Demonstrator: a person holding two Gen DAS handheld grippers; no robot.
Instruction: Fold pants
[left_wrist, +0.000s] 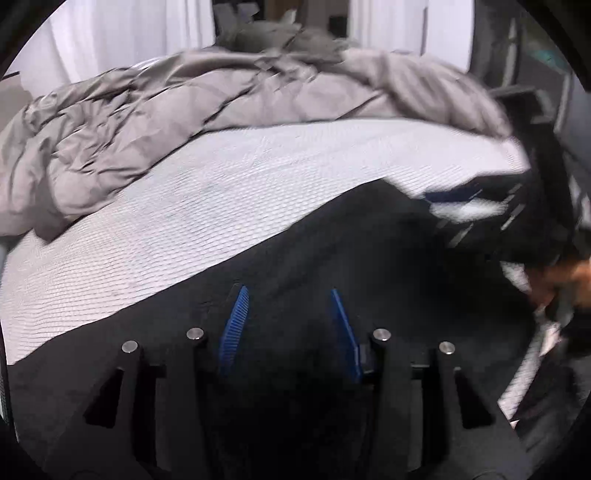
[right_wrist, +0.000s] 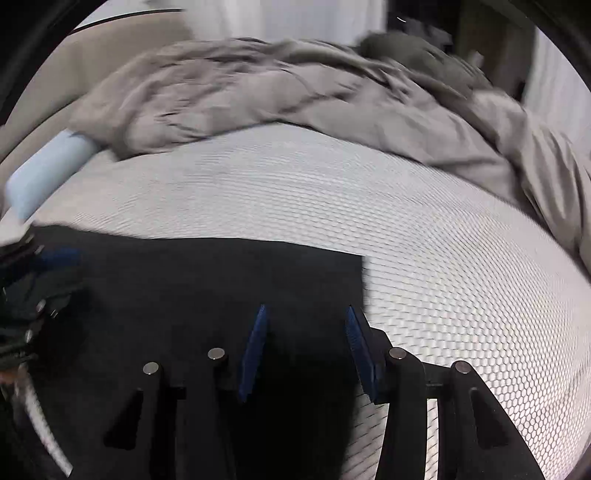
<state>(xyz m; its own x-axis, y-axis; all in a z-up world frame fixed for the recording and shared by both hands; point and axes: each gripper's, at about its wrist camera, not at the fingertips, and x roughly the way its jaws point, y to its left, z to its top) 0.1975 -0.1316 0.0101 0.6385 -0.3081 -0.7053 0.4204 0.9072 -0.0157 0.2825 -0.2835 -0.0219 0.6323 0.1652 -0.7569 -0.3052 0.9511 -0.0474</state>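
Note:
Black pants (left_wrist: 332, 251) lie flat on the white textured mattress (left_wrist: 184, 206); they also show in the right wrist view (right_wrist: 207, 280), with a straight far edge and a square corner. My left gripper (left_wrist: 288, 295) is open, blue pads apart, just above the dark cloth. My right gripper (right_wrist: 304, 312) is open over the pants' right corner, with its right fingertip (right_wrist: 354, 325) at the cloth's edge. The right gripper also shows blurred at the right of the left wrist view (left_wrist: 491, 206). The left gripper shows blurred at the left of the right wrist view (right_wrist: 33, 291).
A crumpled grey duvet (left_wrist: 184, 110) is heaped along the far side of the bed, and in the right wrist view (right_wrist: 295, 92) too. A pale blue pillow (right_wrist: 48, 170) lies at far left. White curtains (left_wrist: 110, 33) hang behind. The mattress (right_wrist: 443, 258) extends to the right.

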